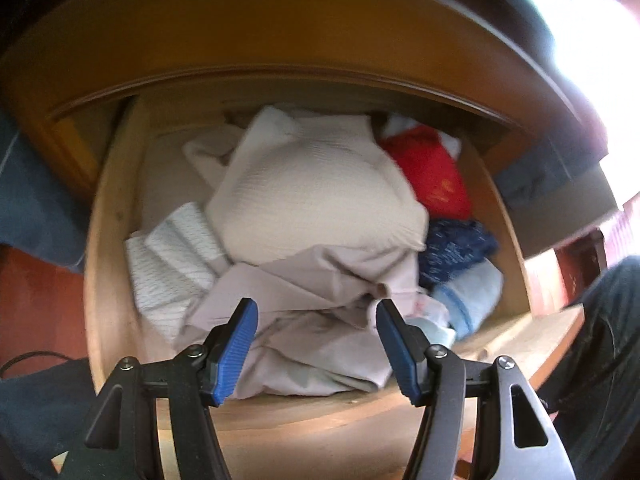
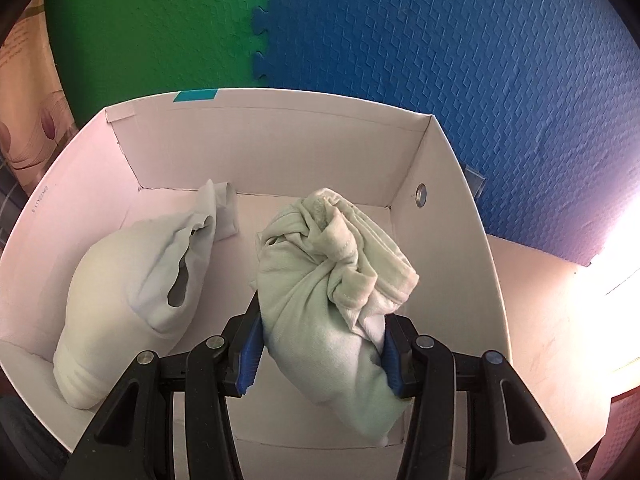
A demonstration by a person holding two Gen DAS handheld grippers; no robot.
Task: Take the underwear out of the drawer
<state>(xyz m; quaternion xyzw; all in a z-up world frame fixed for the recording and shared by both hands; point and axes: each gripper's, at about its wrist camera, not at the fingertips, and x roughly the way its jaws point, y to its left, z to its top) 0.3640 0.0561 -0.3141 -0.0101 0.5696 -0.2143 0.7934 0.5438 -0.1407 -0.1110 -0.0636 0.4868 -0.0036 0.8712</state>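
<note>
The left gripper (image 1: 316, 316) hangs over the near end of an open wooden drawer (image 1: 102, 240), its jaws apart with nothing between them. Directly beyond its tips lies a crumpled beige cloth (image 1: 304, 304), and farther into the drawer, on top of the pile, sits a large cream bundle (image 1: 312, 192). Left of that bundle is a white striped piece (image 1: 172, 256). To the right of the bundle lie a red item (image 1: 436, 172), then, nearer the gripper, a dark blue patterned piece (image 1: 456, 248) and a light blue folded one (image 1: 468, 296). The picture is somewhat blurred, so which of these are underwear I cannot tell.

The right gripper (image 2: 320, 344) is clamped on a knotted pale green garment (image 2: 328, 276), its jaws pressing both sides of the bundle. It holds this above a white box (image 2: 256, 132), whose far wall stands against green and blue foam mats (image 2: 440, 40). Inside the box, left of the held garment, a second pale garment (image 2: 128, 292) already lies against the left wall.
</note>
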